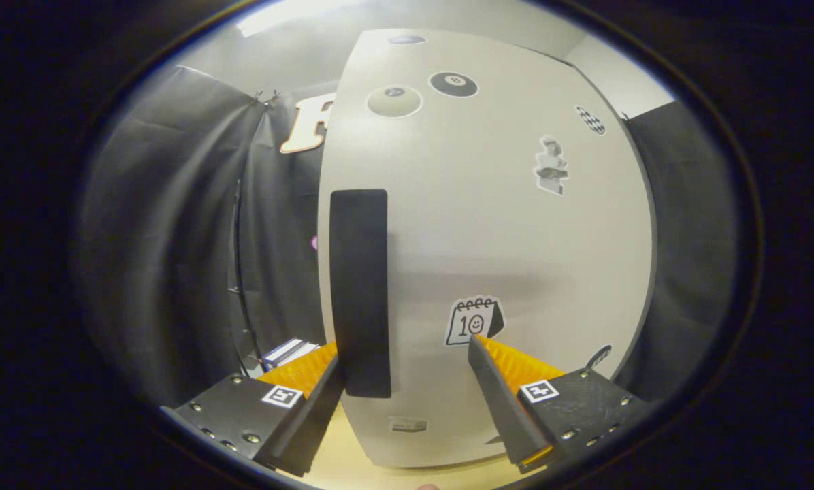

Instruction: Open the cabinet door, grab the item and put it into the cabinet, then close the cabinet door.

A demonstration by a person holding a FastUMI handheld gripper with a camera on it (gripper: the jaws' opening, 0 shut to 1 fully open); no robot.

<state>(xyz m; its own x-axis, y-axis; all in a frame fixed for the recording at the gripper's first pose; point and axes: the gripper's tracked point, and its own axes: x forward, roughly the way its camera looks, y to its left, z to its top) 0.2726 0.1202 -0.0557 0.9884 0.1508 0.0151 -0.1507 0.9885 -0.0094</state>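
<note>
We see the tool (407,371) spread wide, gripping nothing, right up vs. the closed cabinet door (516,224); its dark handle (359,292) sits btwn fingers, nearer left one.

Bright overhead light, soft focus, bowed fisheye edges

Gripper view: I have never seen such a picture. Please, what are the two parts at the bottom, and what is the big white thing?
The camera rides on a hand-held gripper and looks forward along its two fingers, which are the parts at the bottom. They are open and hold nothing. The big white thing just ahead is the cabinet door, closed, with stickers on it. The tall black bar is its handle; its lower end lies between the fingers, close to the left one. Beyond the left finger, beside the cabinet, lies a small box. Black cloth forms the booth's walls.
</note>
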